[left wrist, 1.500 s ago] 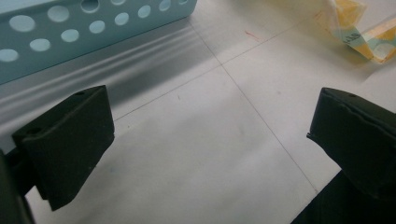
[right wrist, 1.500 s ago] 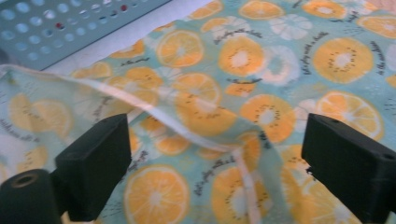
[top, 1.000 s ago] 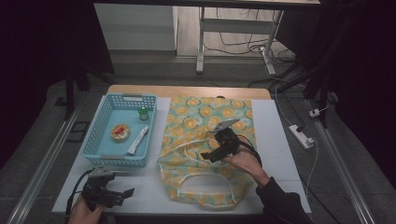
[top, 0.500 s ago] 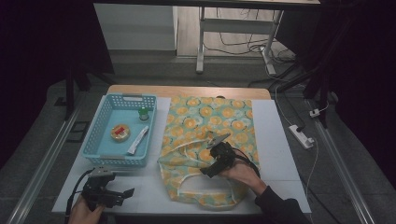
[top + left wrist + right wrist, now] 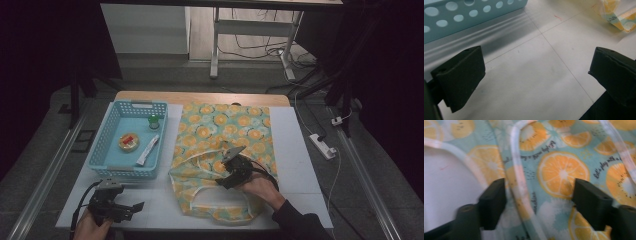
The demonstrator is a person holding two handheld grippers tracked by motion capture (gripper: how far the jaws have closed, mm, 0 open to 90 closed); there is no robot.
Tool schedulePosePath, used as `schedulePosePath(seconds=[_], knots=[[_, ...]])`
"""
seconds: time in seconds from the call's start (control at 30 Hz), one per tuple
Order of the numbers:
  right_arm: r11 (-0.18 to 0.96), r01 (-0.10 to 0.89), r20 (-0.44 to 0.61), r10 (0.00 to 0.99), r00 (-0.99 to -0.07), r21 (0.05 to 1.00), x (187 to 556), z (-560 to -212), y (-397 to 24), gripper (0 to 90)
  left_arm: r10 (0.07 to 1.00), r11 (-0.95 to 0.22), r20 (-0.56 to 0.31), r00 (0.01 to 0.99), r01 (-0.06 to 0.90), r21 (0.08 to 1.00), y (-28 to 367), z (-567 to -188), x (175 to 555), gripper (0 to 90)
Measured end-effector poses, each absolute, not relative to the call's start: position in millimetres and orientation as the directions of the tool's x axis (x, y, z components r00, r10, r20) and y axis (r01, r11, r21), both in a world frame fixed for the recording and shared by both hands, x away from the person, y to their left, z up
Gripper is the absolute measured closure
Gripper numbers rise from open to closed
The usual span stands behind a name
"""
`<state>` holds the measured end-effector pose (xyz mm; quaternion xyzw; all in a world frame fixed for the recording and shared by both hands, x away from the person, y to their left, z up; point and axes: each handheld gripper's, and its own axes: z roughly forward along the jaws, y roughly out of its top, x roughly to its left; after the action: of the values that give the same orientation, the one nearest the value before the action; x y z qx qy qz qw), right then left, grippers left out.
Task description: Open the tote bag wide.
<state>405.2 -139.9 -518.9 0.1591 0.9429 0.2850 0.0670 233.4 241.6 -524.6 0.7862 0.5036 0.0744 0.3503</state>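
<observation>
A dim room with dark floor surrounded a white counter (image 5: 300,150) under the overhead light. The right tongs (image 5: 539,202) sat low on the orange-print cloth bag (image 5: 225,135), jaws partly spread and just closing, with a fold of fabric and the pale trim of the bag's mouth between them; the pads did not yet seem to press it. Just past them the bag's handle loop (image 5: 220,207) lay flat toward the counter's near edge. The left tongs (image 5: 536,82) rested well to the other side, jaws spread over bare counter, nothing between them. Beyond those stood a blue basket (image 5: 107,167) holding a few small items. The step looked like taking hold of the bag's opening; next the jaws would need to pinch the top layer alone, then lift.
</observation>
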Motion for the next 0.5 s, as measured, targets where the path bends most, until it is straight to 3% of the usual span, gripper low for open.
schedulePosePath(seconds=[0.37,0.5], knots=[[0.8,0.233,-0.012,0.288,-0.958,0.552,401.2,-514.3,-139.2,84.0,0.842,-0.253,-0.234,0.486,0.739,0.624,241.2,-524.6,233.5,0.5],[0.795,0.251,0.011,0.294,-0.956,0.553,403.3,-513.9,-140.1,89.4,0.841,-0.253,-0.236,0.487,0.74,0.624,241.5,-524.6,233.7,0.5]])
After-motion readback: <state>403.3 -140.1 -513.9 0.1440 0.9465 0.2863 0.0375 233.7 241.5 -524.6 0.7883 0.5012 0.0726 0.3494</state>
